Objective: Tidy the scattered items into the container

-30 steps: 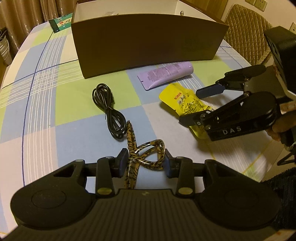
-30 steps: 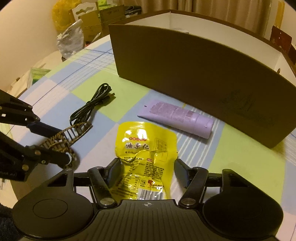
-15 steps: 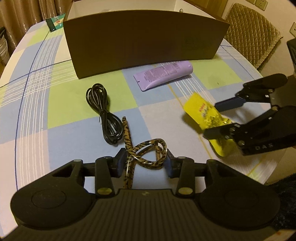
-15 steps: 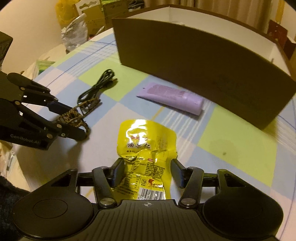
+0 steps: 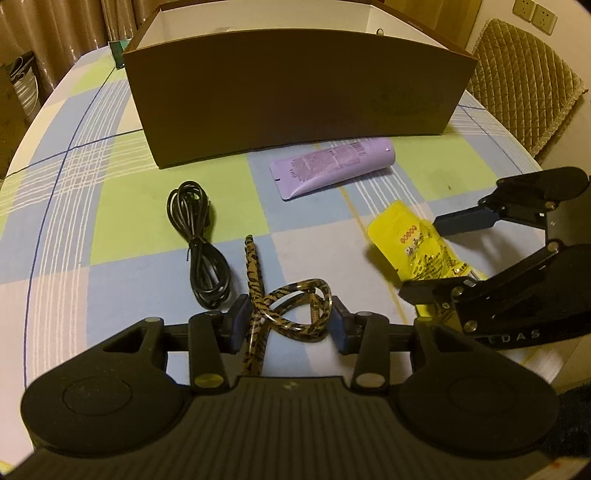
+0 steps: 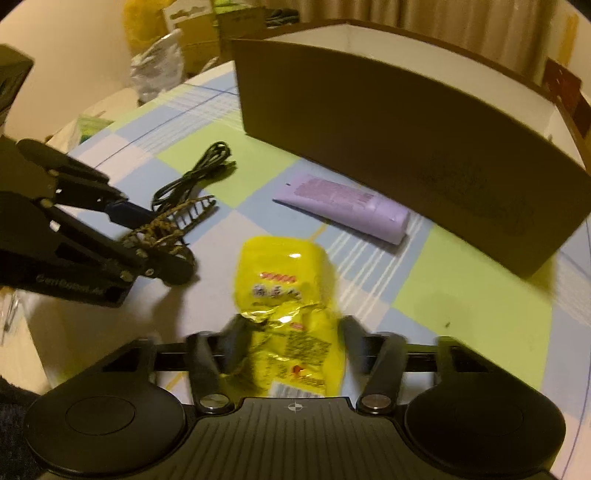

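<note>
Checked cloth covers my table (image 5: pixel 122 229), bare between the scattered items. My right fingers (image 6: pixel 291 343) have just been closing and now crumple the yellow snack packet (image 6: pixel 284 291), lifted since before. My left fingers (image 5: pixel 288 323) hold the leopard-print cord (image 5: pixel 291 306) near the edge. Behind stands the brown box (image 5: pixel 295 92).

Round table with a blue, green and white checked cloth (image 5: pixel 110 206), quilted tan chair (image 5: pixel 524 92) far right, brown curtains (image 5: pixel 66 22) behind, wall sockets (image 5: pixel 535 14) top right, cardboard boxes and plastic bags (image 6: pixel 166 55) on the floor far left.
</note>
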`<state>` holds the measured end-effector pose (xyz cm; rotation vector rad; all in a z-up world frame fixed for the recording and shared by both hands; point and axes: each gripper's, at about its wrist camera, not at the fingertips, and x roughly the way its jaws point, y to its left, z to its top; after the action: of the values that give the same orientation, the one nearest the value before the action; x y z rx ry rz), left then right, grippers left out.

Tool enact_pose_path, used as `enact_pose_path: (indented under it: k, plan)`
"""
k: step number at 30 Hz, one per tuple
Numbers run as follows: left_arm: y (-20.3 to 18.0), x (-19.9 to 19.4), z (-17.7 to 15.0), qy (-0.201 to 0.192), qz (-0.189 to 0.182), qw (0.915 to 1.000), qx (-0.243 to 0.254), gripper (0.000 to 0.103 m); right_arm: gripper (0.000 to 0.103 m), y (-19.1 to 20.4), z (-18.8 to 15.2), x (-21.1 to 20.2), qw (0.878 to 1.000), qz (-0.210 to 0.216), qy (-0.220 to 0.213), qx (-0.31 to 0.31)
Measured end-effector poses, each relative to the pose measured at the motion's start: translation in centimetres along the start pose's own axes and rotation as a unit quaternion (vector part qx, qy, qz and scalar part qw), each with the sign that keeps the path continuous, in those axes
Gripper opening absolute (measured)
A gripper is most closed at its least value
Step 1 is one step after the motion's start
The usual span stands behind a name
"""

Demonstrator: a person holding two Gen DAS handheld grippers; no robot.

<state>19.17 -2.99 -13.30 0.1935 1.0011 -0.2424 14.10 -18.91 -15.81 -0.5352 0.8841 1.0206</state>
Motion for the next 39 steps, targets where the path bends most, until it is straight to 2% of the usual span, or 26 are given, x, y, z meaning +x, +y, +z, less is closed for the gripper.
enact_pose_path:
  k: [5,28,39]
  plan:
    - [-0.4,-0.1,-0.2,-0.002,0.006,0.9999,-0.012,0.037,0.042,-0.6,-0.3,-0.4,1.0,0.01,0.004,-0.006]
    - [-4.2,-0.3,0.0,0.006,0.056,0.9976,-0.04,0.037,0.042,-6.7,-1.7,-2.9,0.999,0.035,-0.005,0.018]
    - [-5.5,-1.7,-0.3,-0.001,0.054,0.9977,-0.041,0.037,0.042,-7.6,-2.2,-3.2,0.998,0.039,-0.005,0.043]
